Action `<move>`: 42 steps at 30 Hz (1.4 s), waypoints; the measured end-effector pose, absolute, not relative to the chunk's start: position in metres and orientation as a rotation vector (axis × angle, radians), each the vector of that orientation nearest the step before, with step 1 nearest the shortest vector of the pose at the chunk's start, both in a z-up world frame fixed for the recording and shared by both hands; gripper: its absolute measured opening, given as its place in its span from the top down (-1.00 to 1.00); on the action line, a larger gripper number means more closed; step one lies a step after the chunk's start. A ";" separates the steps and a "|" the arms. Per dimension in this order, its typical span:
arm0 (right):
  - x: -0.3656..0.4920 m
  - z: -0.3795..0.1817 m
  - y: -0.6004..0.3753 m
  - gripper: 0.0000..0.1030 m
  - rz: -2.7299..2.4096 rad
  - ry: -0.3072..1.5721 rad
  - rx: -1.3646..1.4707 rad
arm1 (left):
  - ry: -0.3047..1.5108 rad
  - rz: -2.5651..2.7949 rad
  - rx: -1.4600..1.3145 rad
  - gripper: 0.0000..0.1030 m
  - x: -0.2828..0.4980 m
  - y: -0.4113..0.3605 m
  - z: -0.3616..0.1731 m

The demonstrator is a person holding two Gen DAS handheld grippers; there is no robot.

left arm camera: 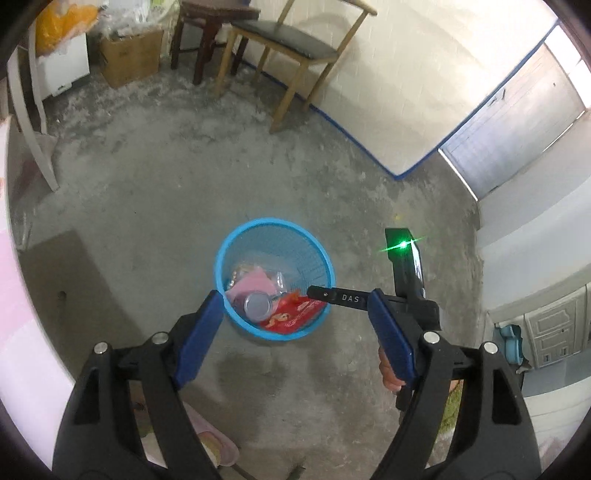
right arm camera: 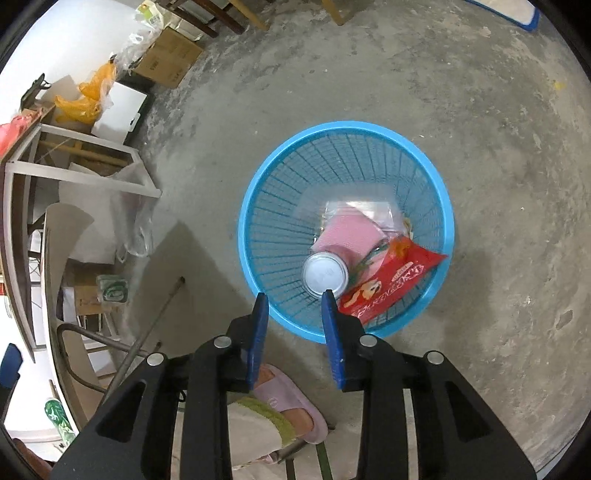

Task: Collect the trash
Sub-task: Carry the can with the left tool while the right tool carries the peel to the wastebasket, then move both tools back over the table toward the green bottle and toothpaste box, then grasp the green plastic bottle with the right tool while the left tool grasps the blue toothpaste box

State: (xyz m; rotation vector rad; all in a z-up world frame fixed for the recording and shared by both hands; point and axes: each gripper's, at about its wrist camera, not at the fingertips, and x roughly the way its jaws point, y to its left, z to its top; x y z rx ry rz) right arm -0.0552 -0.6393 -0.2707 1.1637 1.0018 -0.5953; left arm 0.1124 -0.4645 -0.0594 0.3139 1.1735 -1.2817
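A blue mesh waste basket (left arm camera: 236,240) (right arm camera: 280,206) stands on the concrete floor. Inside lie a red snack wrapper (left arm camera: 291,317) (right arm camera: 391,280), a clear plastic cup (left arm camera: 257,305) (right arm camera: 325,274), pink paper (right arm camera: 347,232) and clear plastic wrap. My left gripper (left arm camera: 291,299) is open and empty, held high above the basket's near side. My right gripper (right arm camera: 293,297) is open and empty, just above the basket's near rim; in the left wrist view its body (left arm camera: 406,280) reaches over the basket from the right.
A wooden chair (left arm camera: 288,48), a dark stool (left arm camera: 207,29) and a cardboard box (left arm camera: 129,59) stand by the far wall. A white frame (right arm camera: 74,162), boxes and bags clutter the left. My slippered foot (right arm camera: 284,406) is below the right gripper.
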 end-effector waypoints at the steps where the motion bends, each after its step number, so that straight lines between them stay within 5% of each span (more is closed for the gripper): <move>1: -0.058 -0.267 -0.636 0.42 -0.593 0.997 1.157 | 1.157 -1.283 0.309 -0.48 0.113 -0.457 -0.055; 4: -0.067 -0.253 -0.623 0.41 -0.583 0.983 1.136 | 1.118 -1.283 0.290 -0.48 0.116 -0.432 -0.039; 14: -0.082 -0.152 -0.571 -0.19 -0.470 0.846 1.010 | 0.985 -1.246 0.240 -0.52 0.111 -0.315 0.002; 23: 0.008 -0.066 -0.487 -0.45 -0.135 0.806 0.824 | 0.879 -0.983 0.153 -0.58 0.114 -0.156 0.019; 42: 0.198 -0.031 -0.196 -0.68 0.405 1.045 0.383 | 0.886 -0.256 0.077 -0.65 0.156 0.048 0.001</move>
